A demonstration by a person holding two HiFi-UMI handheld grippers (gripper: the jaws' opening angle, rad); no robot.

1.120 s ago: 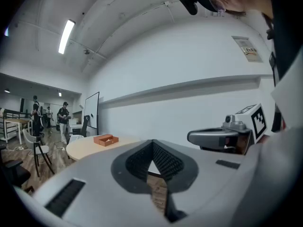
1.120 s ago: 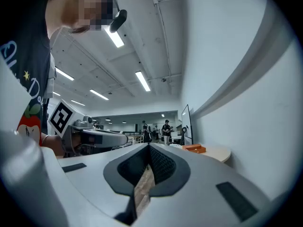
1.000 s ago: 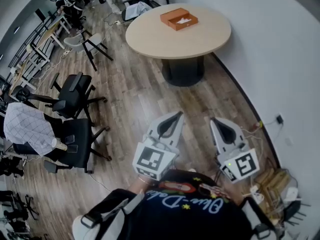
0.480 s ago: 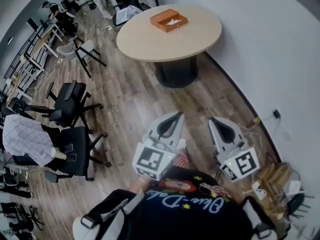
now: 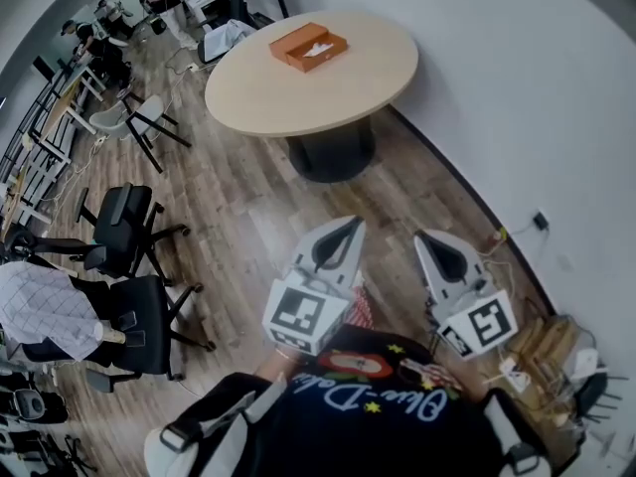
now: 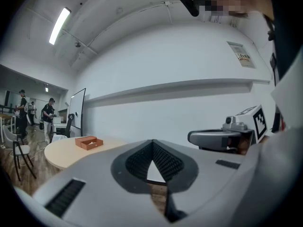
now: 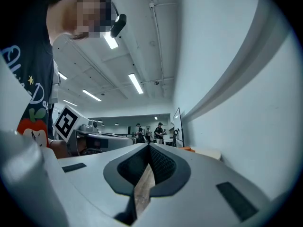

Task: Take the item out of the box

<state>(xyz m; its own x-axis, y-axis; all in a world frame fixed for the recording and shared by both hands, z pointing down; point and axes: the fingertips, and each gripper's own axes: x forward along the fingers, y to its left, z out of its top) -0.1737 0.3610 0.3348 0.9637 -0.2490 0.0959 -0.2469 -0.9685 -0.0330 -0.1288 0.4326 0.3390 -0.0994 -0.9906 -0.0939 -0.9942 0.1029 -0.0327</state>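
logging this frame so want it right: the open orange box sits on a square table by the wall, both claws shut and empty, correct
Not quite. The table is round, not square, as the head view shows. The rest holds: the open orange box sits on that table by the wall, and the left claw and right claw are both shut and empty.

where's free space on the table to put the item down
The round light wooden table is bare apart from the orange box at its far edge: all the near half, from box to near rim, is free. Crowding is only on the floor at left, with black office chairs.
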